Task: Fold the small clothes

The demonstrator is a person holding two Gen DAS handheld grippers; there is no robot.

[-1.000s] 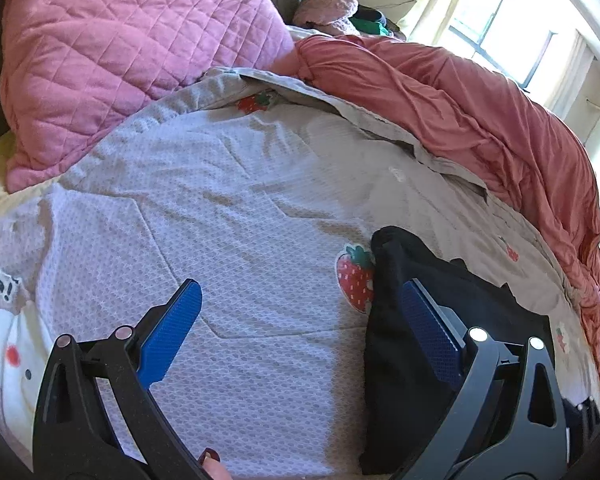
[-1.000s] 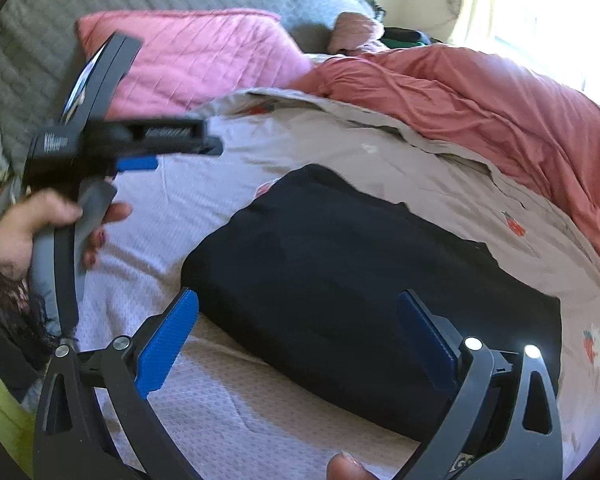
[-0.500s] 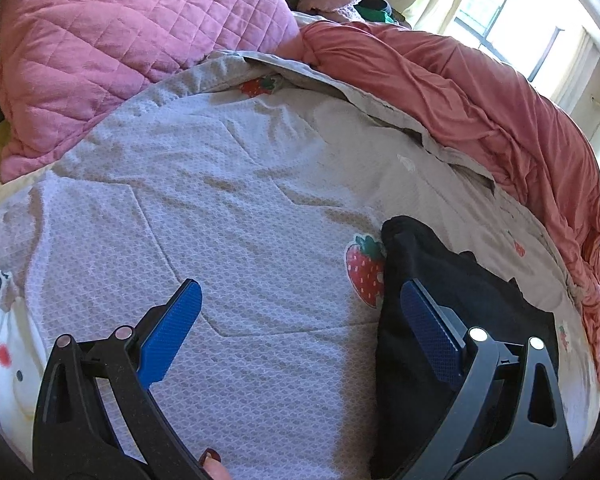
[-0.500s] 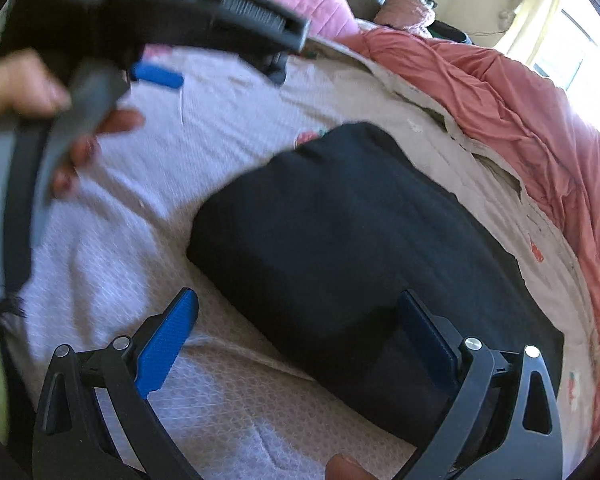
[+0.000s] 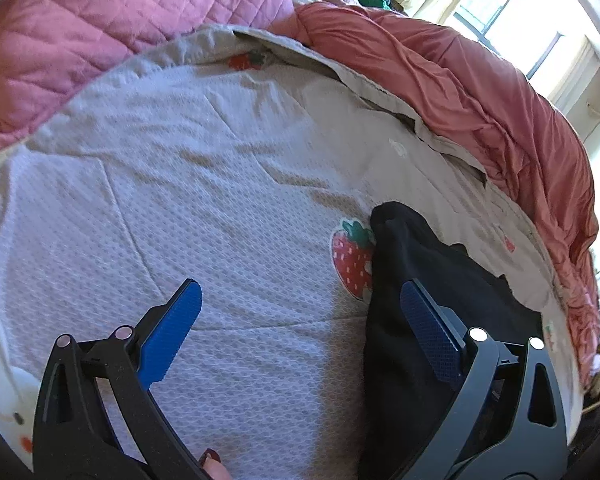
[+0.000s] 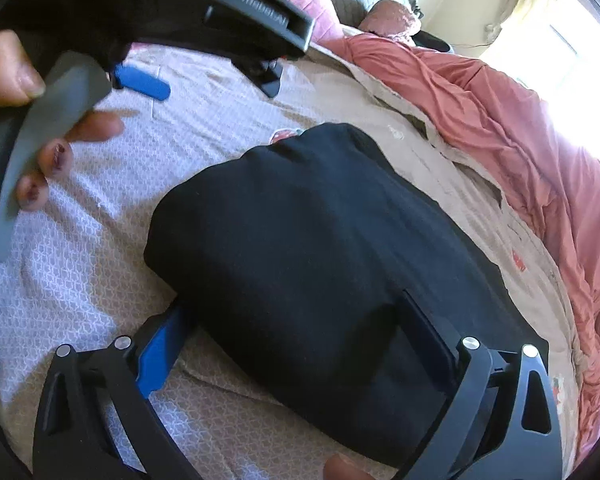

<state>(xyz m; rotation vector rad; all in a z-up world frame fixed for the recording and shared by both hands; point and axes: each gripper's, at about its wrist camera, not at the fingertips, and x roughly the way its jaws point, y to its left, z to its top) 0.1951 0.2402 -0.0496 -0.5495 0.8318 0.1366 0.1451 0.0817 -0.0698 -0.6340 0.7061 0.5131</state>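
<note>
Folded garment (image 6: pixel 320 248) on bedsheet (image 5: pixel 204 208), pillow (image 5: pixel 112 28) behind at left, rumpled duvet (image 5: pixel 480 92) along right

A bed fills most of both views, spread with a pale textured bedcover (image 5: pixel 204 184) printed with strawberries; one strawberry print (image 5: pixel 352 256) sits right of centre in the left wrist view. A pink quilted pillow (image 5: pixel 112 28) takes the upper left of that frame. A salmon-coloured duvet (image 5: pixel 480 92) lies bunched in folds along the upper right, running down the right edge. Behind it, at the top right, a window (image 5: pixel 500 12) with dark bars lets in hard daylight, and the cream wall (image 6: pixel 452 4) beside it glows. In the right wrist view the glare washes out the upper right corner.
</note>
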